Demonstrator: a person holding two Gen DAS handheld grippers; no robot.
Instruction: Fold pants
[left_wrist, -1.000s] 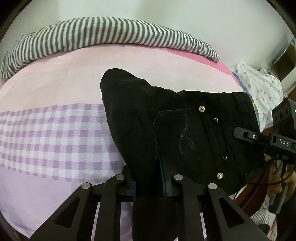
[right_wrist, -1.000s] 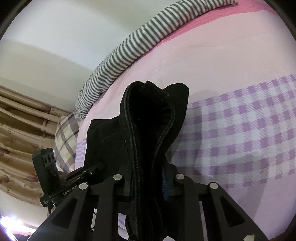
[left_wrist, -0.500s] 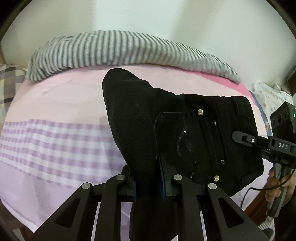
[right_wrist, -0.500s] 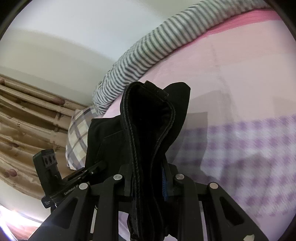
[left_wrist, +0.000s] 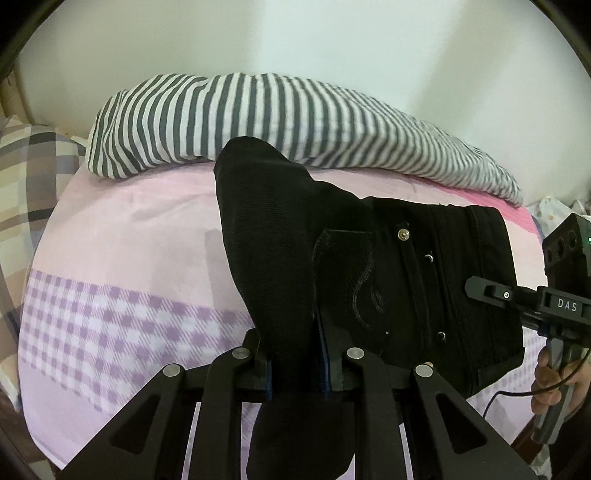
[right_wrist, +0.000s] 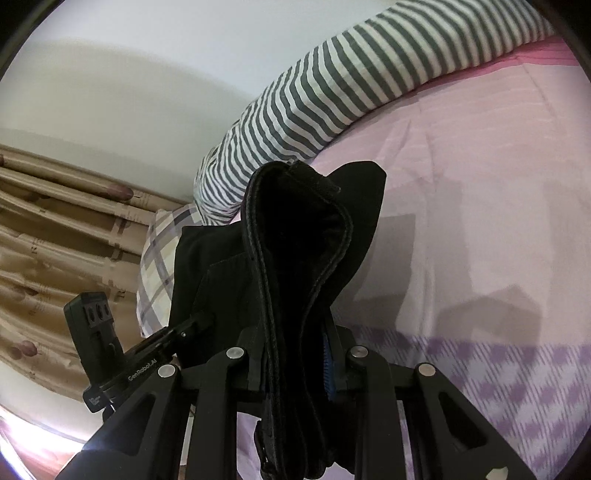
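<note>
Black pants (left_wrist: 388, 273) hang folded between my two grippers above a pink bed. My left gripper (left_wrist: 295, 354) is shut on a thick fold of the dark cloth, whose back pocket and rivets face the left wrist camera. My right gripper (right_wrist: 295, 354) is shut on the bunched waistband end of the pants (right_wrist: 295, 236). In the left wrist view, the right gripper (left_wrist: 484, 290) pinches the far edge of the pants at the right, with a hand (left_wrist: 546, 376) on its handle. From the right wrist camera, the left gripper (right_wrist: 199, 319) is at the left behind the cloth.
The bed sheet (left_wrist: 129, 229) is pink with a purple checked band (left_wrist: 110, 325). A grey-and-white striped blanket (left_wrist: 258, 114) lies rolled along the wall. A plaid pillow (right_wrist: 159, 254) and beige curtains (right_wrist: 55, 240) stand beyond the bed's end.
Both grippers have carried the pants sideways over the bed toward the pillow end. The striped blanket and the wall now fill more of both views. Both grips stay the same.
</note>
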